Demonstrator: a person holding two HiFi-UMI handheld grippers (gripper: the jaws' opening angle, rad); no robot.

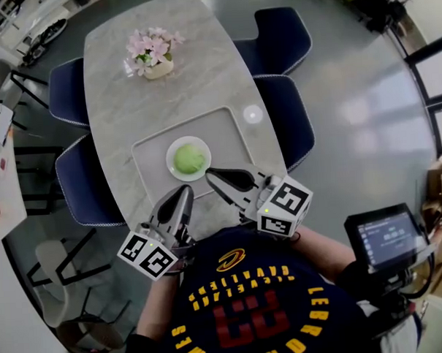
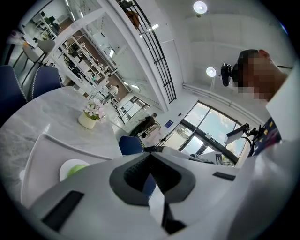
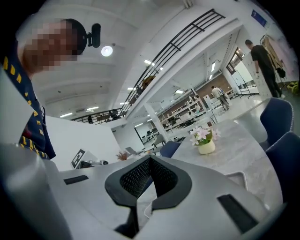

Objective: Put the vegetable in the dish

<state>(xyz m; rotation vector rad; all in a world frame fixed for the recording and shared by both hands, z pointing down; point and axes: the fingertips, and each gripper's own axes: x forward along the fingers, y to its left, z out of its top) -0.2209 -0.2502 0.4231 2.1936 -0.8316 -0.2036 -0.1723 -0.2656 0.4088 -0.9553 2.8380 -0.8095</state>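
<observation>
A green vegetable [image 1: 189,159] lies in a white dish [image 1: 173,153] on a grey tray [image 1: 150,149] on the marble table. My left gripper [image 1: 186,188] hangs just near of the dish, over the tray's near edge, its jaws shut and empty. My right gripper [image 1: 208,172] points left, tips just right of the dish, also shut with nothing in it. In the left gripper view the dish [image 2: 64,168] and the vegetable [image 2: 76,169] peek out left of the closed jaws [image 2: 150,158]. The right gripper view shows its closed jaws [image 3: 150,161] and a tray corner [image 3: 238,177].
A pot of pink flowers [image 1: 153,54] stands at the table's far end. A small white disc [image 1: 253,114] lies right of the tray. Blue chairs [image 1: 288,114] flank both long sides. A tablet screen [image 1: 388,238] sits at my right.
</observation>
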